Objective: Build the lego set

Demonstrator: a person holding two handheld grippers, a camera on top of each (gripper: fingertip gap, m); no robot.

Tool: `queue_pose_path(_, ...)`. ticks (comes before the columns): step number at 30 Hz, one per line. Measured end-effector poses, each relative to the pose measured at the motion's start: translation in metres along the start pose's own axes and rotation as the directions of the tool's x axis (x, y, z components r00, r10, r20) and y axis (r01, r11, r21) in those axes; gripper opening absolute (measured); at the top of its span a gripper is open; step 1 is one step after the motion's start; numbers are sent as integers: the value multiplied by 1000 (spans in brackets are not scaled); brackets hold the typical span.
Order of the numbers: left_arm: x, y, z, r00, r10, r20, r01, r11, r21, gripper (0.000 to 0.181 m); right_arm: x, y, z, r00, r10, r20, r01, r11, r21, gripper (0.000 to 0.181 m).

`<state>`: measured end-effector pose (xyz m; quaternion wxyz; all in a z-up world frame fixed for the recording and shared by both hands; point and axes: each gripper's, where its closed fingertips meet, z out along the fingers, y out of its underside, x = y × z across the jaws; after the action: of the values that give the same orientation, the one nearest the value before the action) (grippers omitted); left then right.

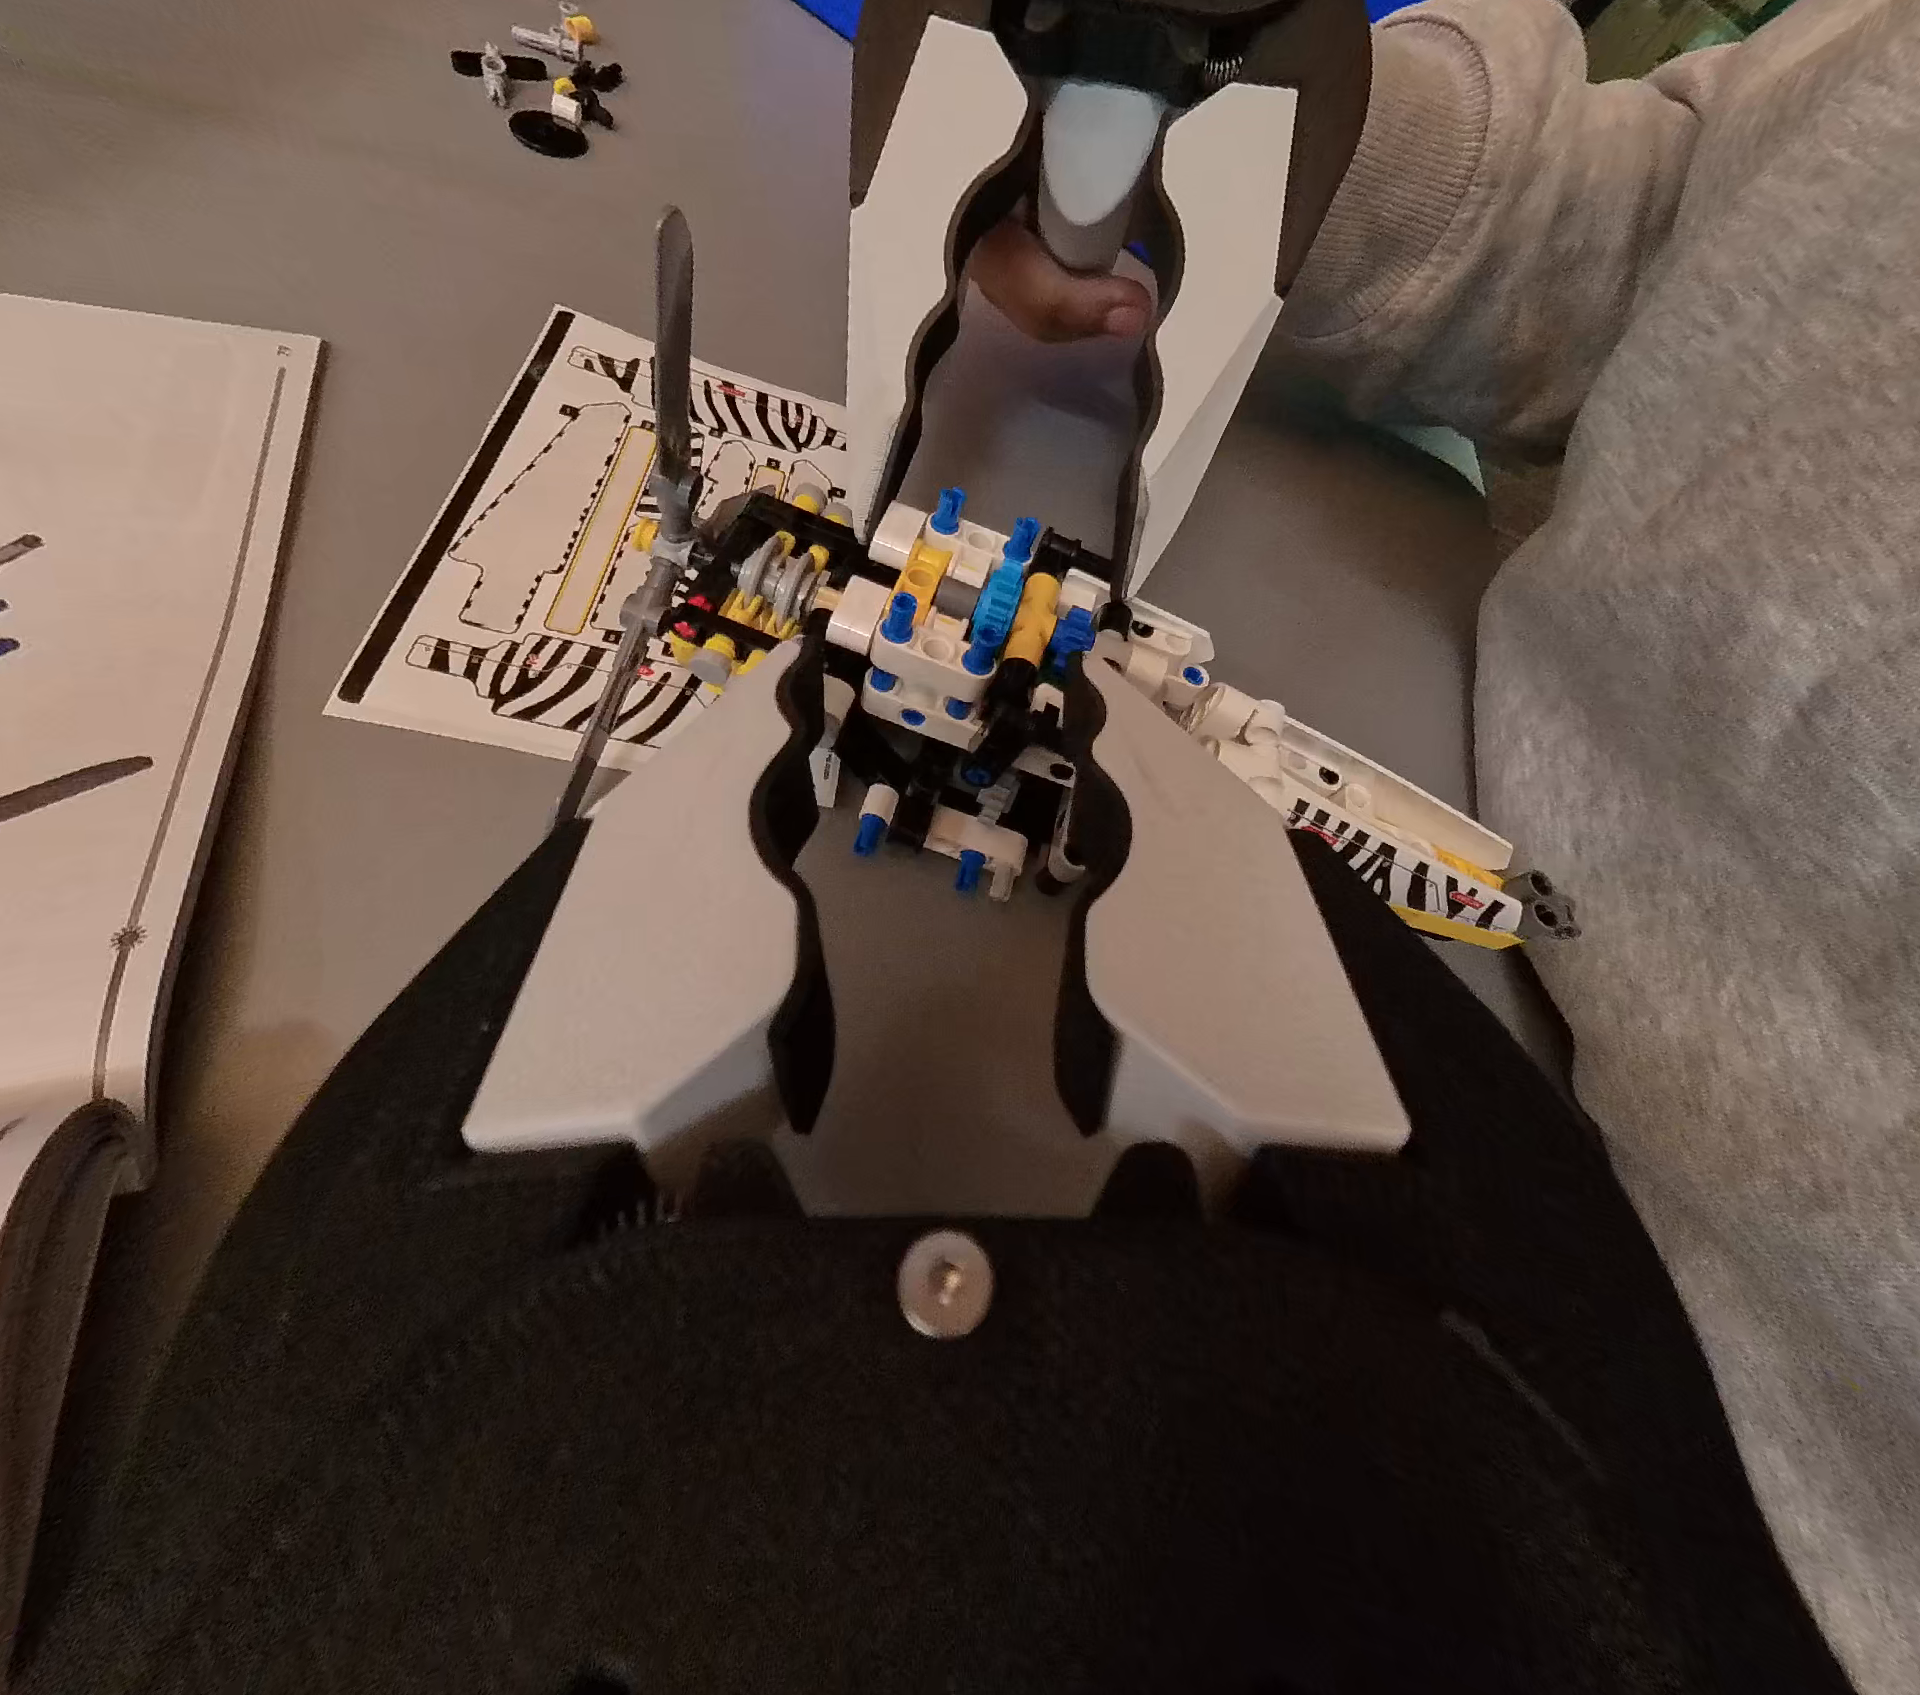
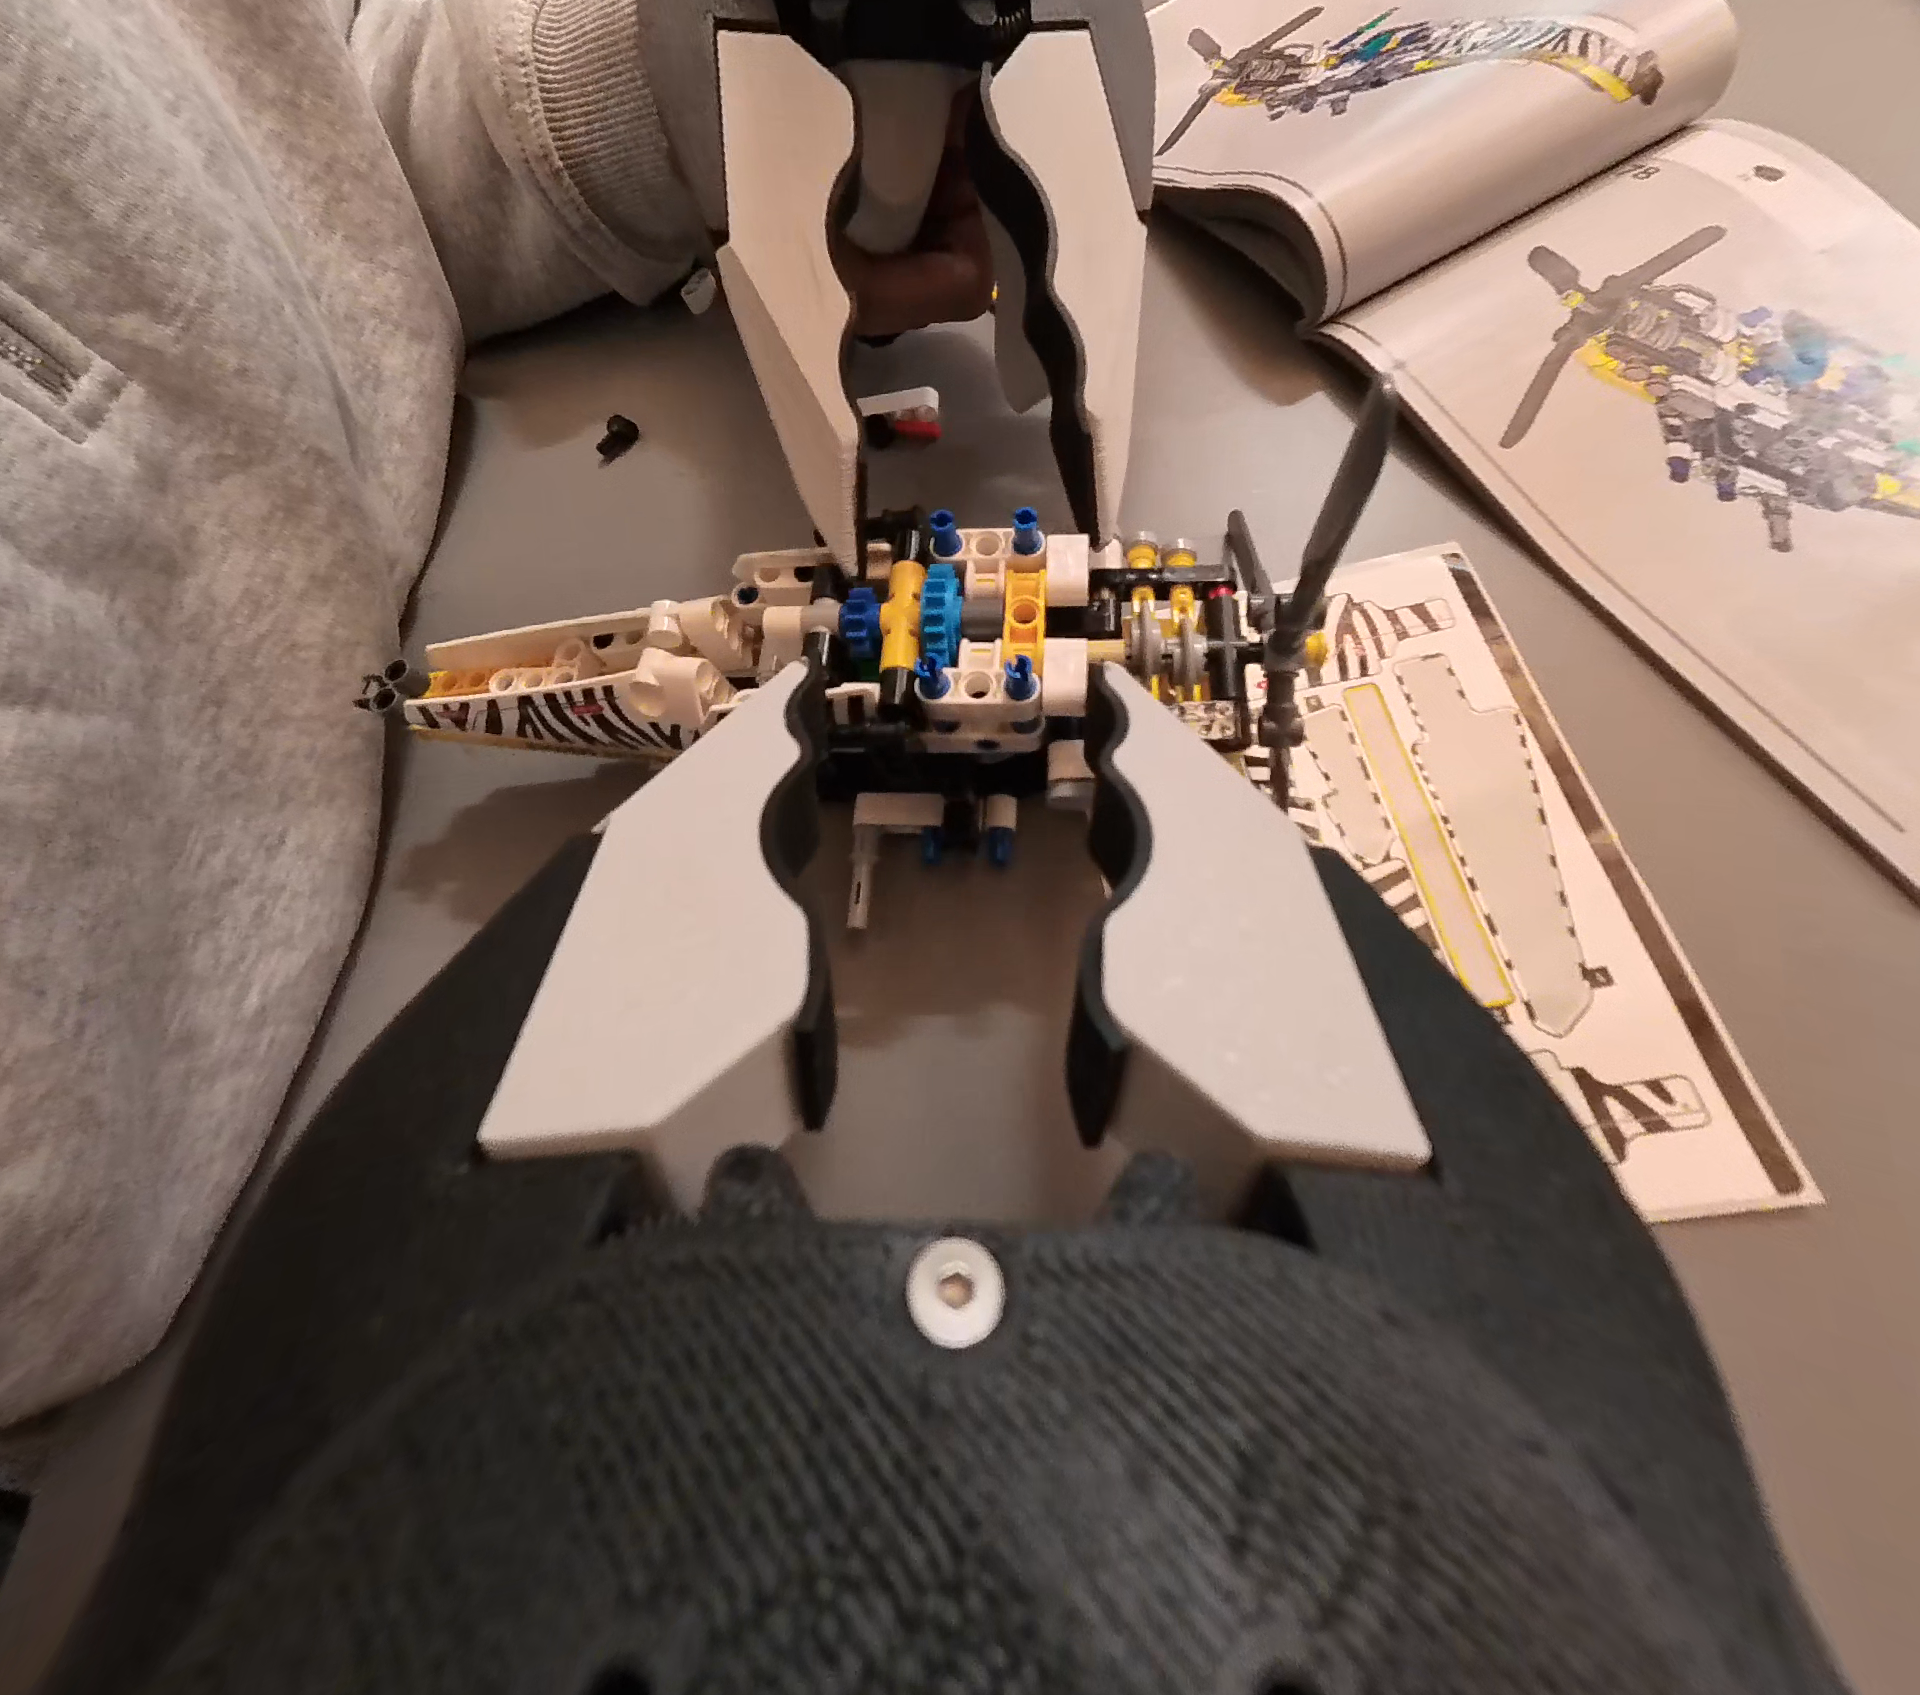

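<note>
Together, our two grippers face each other across the lego plane model, which lies on the grey bench at the centre of both views. Our left gripper reaches in from the bottom of the left wrist view, jaws spread wide either side of the model's blocky middle; whether the tips press on it we cannot tell. Our right gripper does the same from the bottom of its own view, and appears in the left wrist view descending from the top centre, jaws likewise parted around the same section. A hand in a grey fleecy sleeve grips its handle.

The fingers are smooth pale plastic wedges with wavy black inner edges, set in coarse black printed bodies. The model is white beams, blue pins, a blue gear, yellow connectors, a zebra-striped tail and a slim dark propeller.

Under the propeller lies a striped sticker sheet. An open instruction booklet runs off the right edge; loose small parts at upper left are too tiny to identify.
</note>
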<state>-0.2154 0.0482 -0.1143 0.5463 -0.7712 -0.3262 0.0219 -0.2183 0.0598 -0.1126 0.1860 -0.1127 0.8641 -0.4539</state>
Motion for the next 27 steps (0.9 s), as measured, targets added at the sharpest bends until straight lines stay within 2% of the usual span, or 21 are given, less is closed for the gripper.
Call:
queue_pose_path(9, 2, -1, -5, 1000, -5, -1, 5, 1000, 5, 46, 3, -1, -4, 999, 29, -17, -29, 999, 14, 54)
queue_pose_path(12, -4, -5, -13, 997, -83, 0, 82, 996, 39, 45, 3, -8, -13, 997, 74, -34, -71, 994, 77, 55)
queue_pose_path(15, -6, -9, -18, 979, -200, -40, 202, 977, 69, 46, 10, -12, -22, 979, 182, -89, -167, 974, 156, 52)
queue_pose_path(21, 1, -20, -23, 892, -420, -166, 441, 890, 117, 45, 25, 1, -37, 881, 394, -264, -320, 905, 282, 41)
queue_pose_path(24, 4, -19, -25, 892, -426, -154, 447, 884, 140, 44, 21, 1, -39, 825, 516, -232, -415, 830, 373, 41)
queue_pose_path(27, -2, -13, -25, 903, -421, -82, 428, 892, 143, 42, 17, 1, -36, 763, 635, -120, -535, 725, 433, 42)
